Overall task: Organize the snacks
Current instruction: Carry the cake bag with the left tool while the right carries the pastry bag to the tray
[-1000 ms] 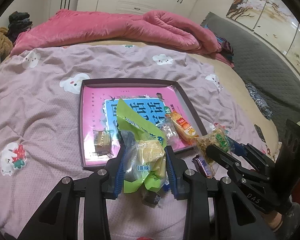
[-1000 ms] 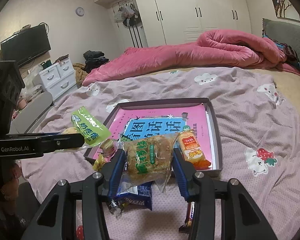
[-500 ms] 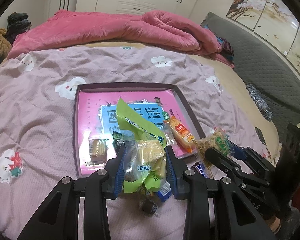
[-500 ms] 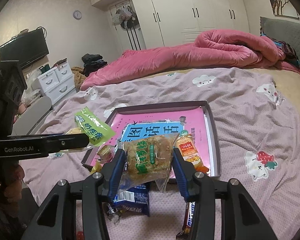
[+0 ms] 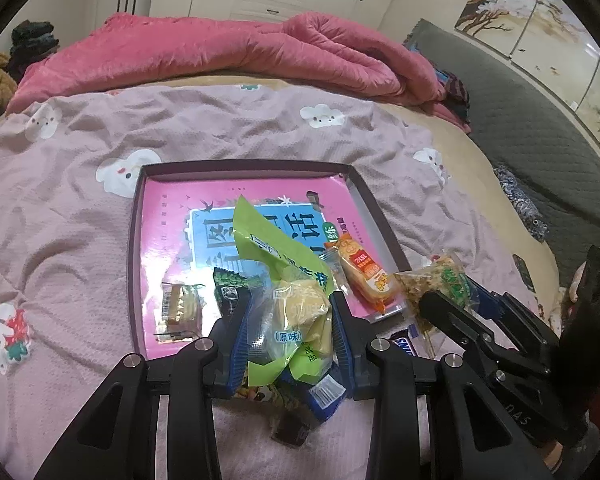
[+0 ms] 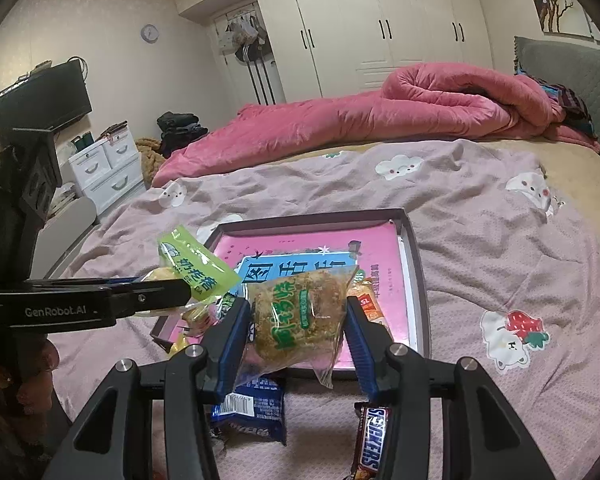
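My left gripper (image 5: 290, 320) is shut on a green and yellow snack bag (image 5: 296, 304), held above the near edge of a dark tray (image 5: 134, 248) with a pink and blue printed floor. My right gripper (image 6: 296, 328) is shut on a clear bag of brown floss cake (image 6: 300, 316), held just before the tray's near edge (image 6: 416, 272). In the tray lie an orange packet (image 5: 360, 268), a small clear-wrapped biscuit (image 5: 180, 308) and a dark green packet (image 5: 230, 288). The green bag also shows in the right wrist view (image 6: 196, 268).
A Snickers bar (image 6: 370, 440) and a blue packet (image 6: 252, 408) lie on the pink bedsheet (image 6: 500, 264) below the right gripper. A pink duvet (image 5: 220, 48) is heaped at the far side of the bed. White drawers (image 6: 104, 168) stand left of the bed.
Both grippers, each with its bag, have drawn back a little from the tray and risen slightly. The tray's contents have not moved.
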The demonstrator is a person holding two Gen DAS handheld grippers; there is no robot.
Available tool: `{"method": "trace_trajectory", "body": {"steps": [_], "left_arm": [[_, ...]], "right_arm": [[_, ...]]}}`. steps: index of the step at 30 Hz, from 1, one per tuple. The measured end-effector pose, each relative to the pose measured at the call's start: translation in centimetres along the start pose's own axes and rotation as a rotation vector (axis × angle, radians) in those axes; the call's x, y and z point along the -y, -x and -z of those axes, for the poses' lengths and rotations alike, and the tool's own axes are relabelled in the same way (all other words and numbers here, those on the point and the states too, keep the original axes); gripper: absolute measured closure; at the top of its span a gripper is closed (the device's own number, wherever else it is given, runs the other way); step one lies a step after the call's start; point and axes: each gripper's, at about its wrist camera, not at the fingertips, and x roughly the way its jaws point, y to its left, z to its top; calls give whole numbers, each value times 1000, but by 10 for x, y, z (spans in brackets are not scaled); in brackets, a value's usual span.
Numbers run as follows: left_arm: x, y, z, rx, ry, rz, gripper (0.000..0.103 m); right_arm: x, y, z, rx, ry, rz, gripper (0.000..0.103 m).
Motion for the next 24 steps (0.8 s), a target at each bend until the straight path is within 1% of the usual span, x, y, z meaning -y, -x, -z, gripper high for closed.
{"method": "trace_trajectory", "body": {"steps": [24], "left_arm": [[2,-42,0,-56,10,-18,65]], "right_arm": [[21,-16,-7,13,-42,33,55]]}}
